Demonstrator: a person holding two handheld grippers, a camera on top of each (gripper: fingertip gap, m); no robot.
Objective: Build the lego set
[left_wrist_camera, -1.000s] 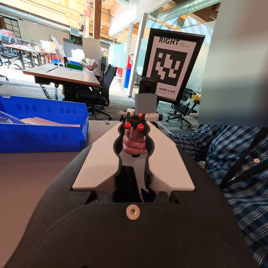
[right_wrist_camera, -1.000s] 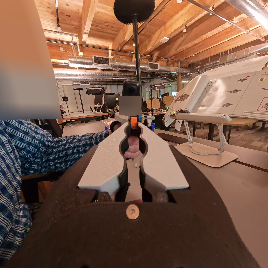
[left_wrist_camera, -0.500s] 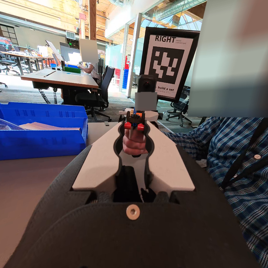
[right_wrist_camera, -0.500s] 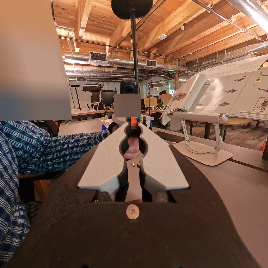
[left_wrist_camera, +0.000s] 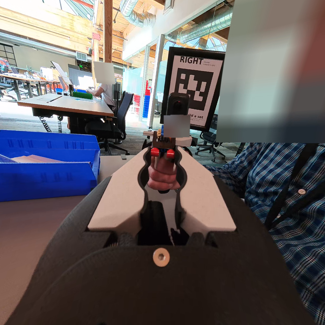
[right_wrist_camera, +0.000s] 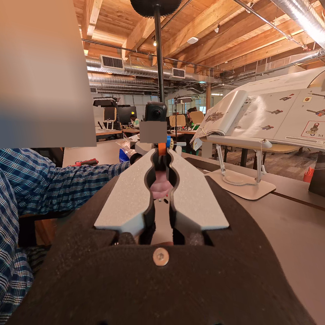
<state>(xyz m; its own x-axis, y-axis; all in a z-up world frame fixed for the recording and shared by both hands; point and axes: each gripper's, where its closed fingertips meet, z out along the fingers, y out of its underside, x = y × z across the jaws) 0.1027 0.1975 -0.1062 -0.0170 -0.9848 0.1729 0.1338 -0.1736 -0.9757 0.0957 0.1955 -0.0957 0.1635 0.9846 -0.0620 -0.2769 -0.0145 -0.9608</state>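
Bare table (left_wrist_camera: 35,228) beside blue bin (left_wrist_camera: 47,175); both tongs, left (left_wrist_camera: 162,153) and right (right_wrist_camera: 162,153), pinch the lego assembly (left_wrist_camera: 162,143) aloft.

This is a big open office made into a workshop. At the top are wooden beams (right_wrist_camera: 175,44) and shiny silver air pipes (right_wrist_camera: 133,70). In the left wrist view, at middle left, there is a long desk (left_wrist_camera: 66,105) with a black rolling chair (left_wrist_camera: 112,126). A blue bin (left_wrist_camera: 47,165) sits at the left. At the right of the right wrist view, an open picture book (right_wrist_camera: 263,119) rests on a white stand (right_wrist_camera: 246,182).
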